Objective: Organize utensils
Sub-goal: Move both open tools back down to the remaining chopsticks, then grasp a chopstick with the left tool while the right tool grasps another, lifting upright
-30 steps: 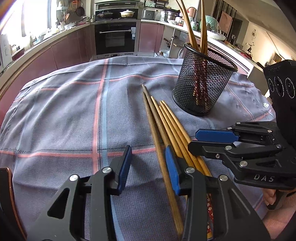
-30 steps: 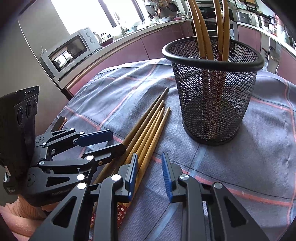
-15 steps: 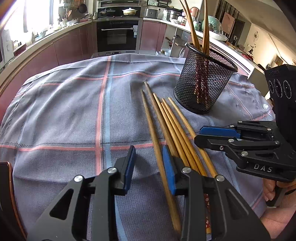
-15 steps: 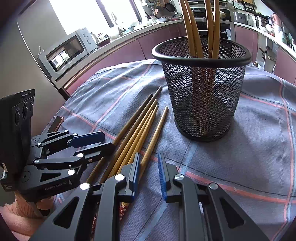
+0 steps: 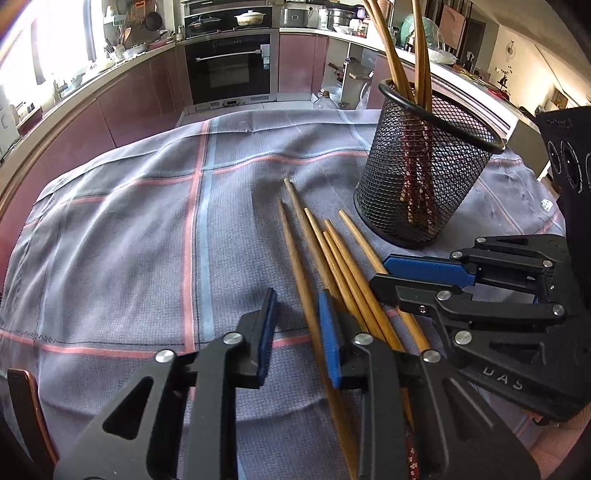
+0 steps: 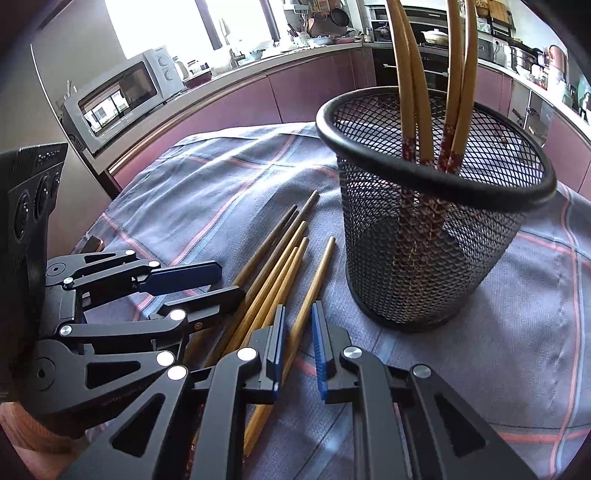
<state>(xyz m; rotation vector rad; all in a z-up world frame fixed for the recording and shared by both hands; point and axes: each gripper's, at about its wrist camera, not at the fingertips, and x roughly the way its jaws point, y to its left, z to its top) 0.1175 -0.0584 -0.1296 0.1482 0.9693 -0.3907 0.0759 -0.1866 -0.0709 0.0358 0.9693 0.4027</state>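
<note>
Left gripper jaws just closing, narrow gap around one loose chopstick — right gripper likewise around another chopstick, pads not pressing; mesh holder beside.

Bright daylight from blown-out windows — sharp, fisheye-bent edges.

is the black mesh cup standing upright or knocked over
Upright: the mesh cup stands on its base on the cloth, rim up, with chopsticks inside.

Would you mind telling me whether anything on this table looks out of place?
Yes: five loose chopsticks lie fanned on the tablecloth beside the mesh holder, while others already stand upright inside it. Nothing looks spilled or broken.
</note>
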